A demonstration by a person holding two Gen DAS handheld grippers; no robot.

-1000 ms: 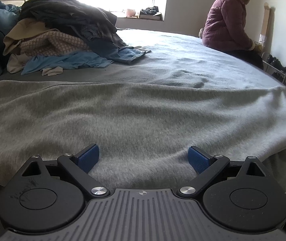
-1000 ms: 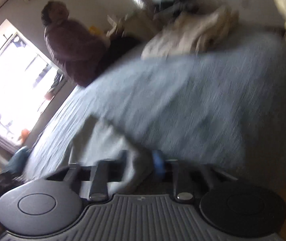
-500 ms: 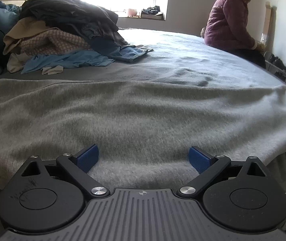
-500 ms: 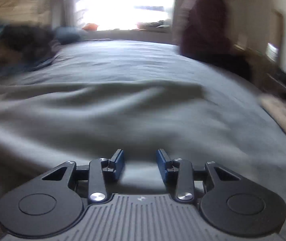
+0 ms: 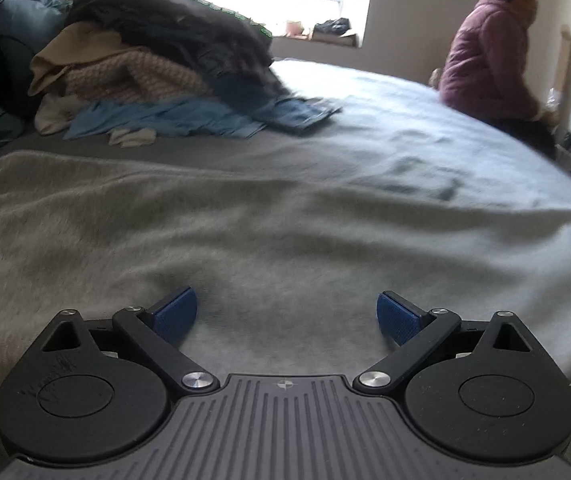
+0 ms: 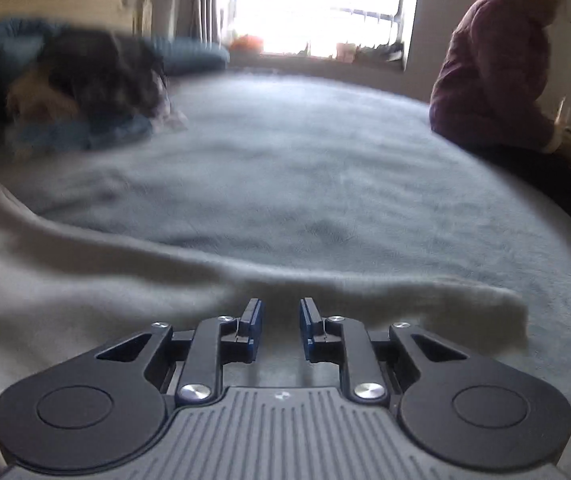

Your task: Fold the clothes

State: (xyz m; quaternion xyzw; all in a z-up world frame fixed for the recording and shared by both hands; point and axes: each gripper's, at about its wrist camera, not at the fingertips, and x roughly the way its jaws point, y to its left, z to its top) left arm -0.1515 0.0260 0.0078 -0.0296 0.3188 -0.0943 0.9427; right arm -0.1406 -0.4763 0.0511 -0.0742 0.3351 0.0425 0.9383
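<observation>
A light grey garment lies spread flat across the near part of the bed. My left gripper hovers over its near edge, open wide, with only flat fabric below its blue pads. In the right wrist view the same grey garment runs in from the left, and its narrow end trails off to the right. My right gripper sits low at that edge with its jaws closing to a narrow gap. The pads do not press on anything that I can see. The view is motion-blurred.
A pile of unfolded clothes is heaped at the back left on the blue-grey bed cover, beside a dark blue duvet. A person in a purple jacket sits on the bed's far right edge. A bright window is behind.
The right gripper has rolled upright and swung across the bed to the garment's edge, its jaws narrowing. The left gripper shifted slightly over the garment and stayed open.
</observation>
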